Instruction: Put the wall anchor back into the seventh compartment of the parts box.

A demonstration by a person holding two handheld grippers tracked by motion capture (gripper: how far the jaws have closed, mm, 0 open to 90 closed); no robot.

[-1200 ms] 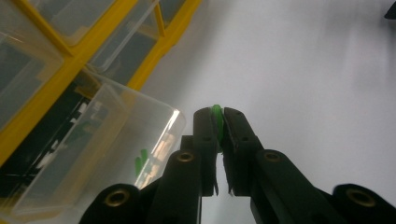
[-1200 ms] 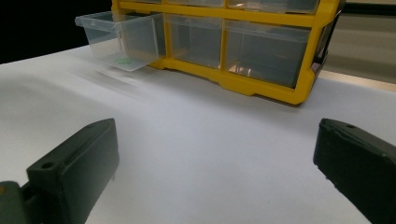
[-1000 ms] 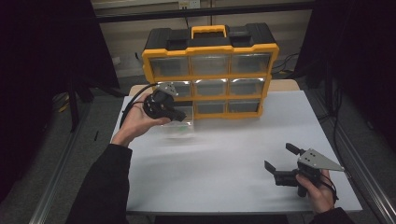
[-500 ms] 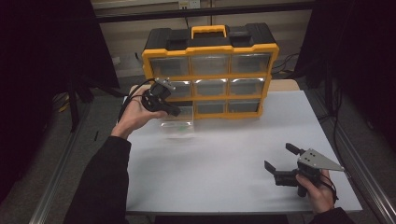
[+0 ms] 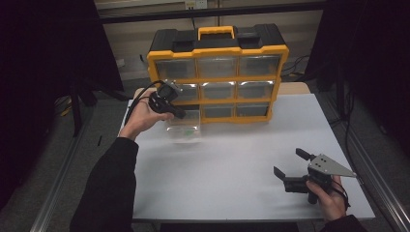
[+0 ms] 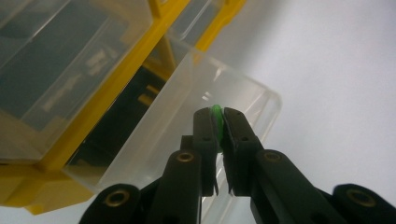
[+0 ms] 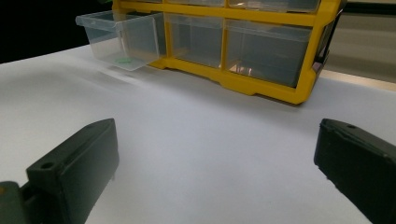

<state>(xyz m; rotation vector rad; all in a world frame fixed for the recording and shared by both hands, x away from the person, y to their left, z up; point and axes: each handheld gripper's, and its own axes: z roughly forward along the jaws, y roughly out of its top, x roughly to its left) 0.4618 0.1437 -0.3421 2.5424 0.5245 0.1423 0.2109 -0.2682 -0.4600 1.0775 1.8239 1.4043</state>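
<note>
Jaws first: from the high view, your left gripper [image 5: 170,107] hangs above the clear drawer [image 5: 183,129] pulled out of the bottom-left slot of the yellow organiser [image 5: 217,72], while your right gripper [image 5: 294,169] rests low at the near right of the white counter [image 5: 232,164] with its jaws spread wide and holding nothing. That counter is bare and matte; dark curtains close the room on both sides, and a pale wall with cables runs behind the organiser.

Looking along your left gripper [image 6: 217,122], its jaws are pinched on a small green piece [image 6: 216,112], held just over the open drawer [image 6: 219,93] beside the yellow frame [image 6: 93,121].

Along your right gripper [image 7: 215,158], both jaws stand well apart over the plain counter [image 7: 196,140]. Farther off, the drawer [image 7: 123,39] juts from the organiser [image 7: 261,79] with a green speck [image 7: 123,60] on its floor.
</note>
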